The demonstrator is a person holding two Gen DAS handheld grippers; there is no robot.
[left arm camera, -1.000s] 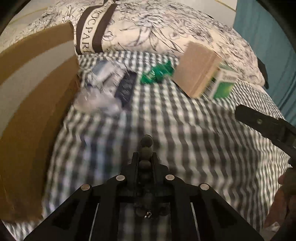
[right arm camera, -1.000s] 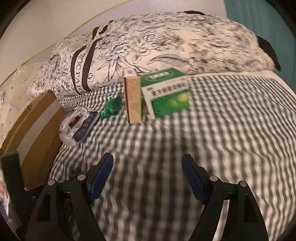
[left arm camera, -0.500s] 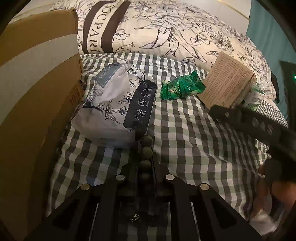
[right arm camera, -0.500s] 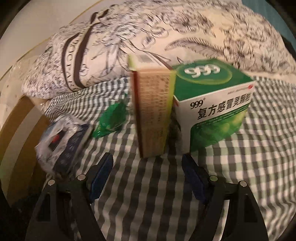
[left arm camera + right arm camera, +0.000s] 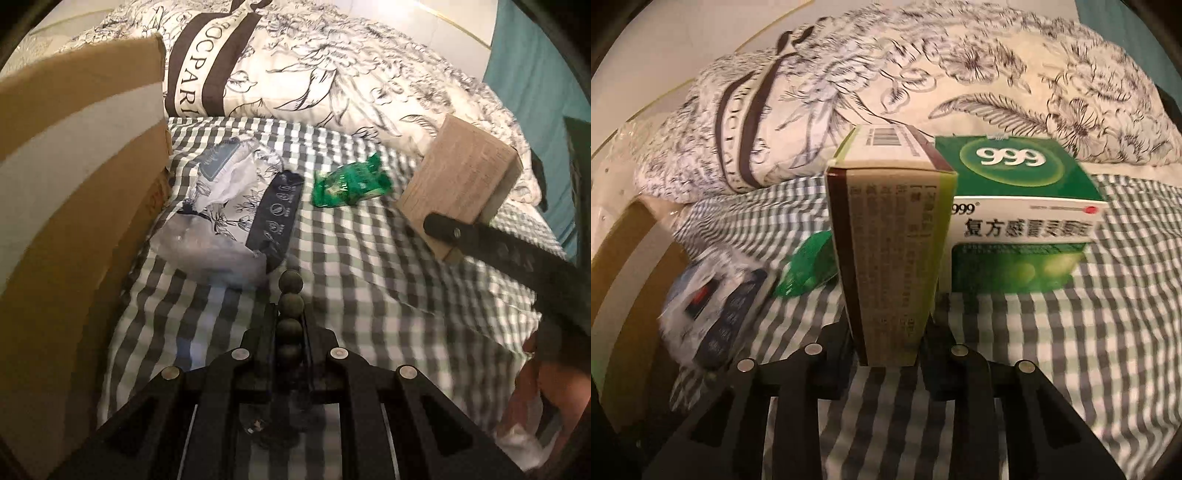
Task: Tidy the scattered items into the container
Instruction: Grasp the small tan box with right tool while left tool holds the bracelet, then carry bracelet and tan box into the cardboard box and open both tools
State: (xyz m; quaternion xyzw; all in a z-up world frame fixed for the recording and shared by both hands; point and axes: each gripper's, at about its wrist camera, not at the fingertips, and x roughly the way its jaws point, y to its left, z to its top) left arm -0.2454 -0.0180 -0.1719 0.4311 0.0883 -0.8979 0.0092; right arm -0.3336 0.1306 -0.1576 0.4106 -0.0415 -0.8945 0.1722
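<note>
Right gripper [image 5: 890,332] jaws closing on upright tan box [image 5: 892,254], box between them; left gripper [image 5: 291,291] shut, empty.

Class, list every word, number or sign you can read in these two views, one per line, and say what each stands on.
"999", printed twice, on the top and the front of the green box.
"复方感冒灵", the large line on the green box's front; its last characters are blurred.
"OCPARI", cut off, on the dark band of the floral pillow.
Barcode on the tan box; its digits and side text are too small.
Wipes pack and green sachet: print unreadable.
</note>
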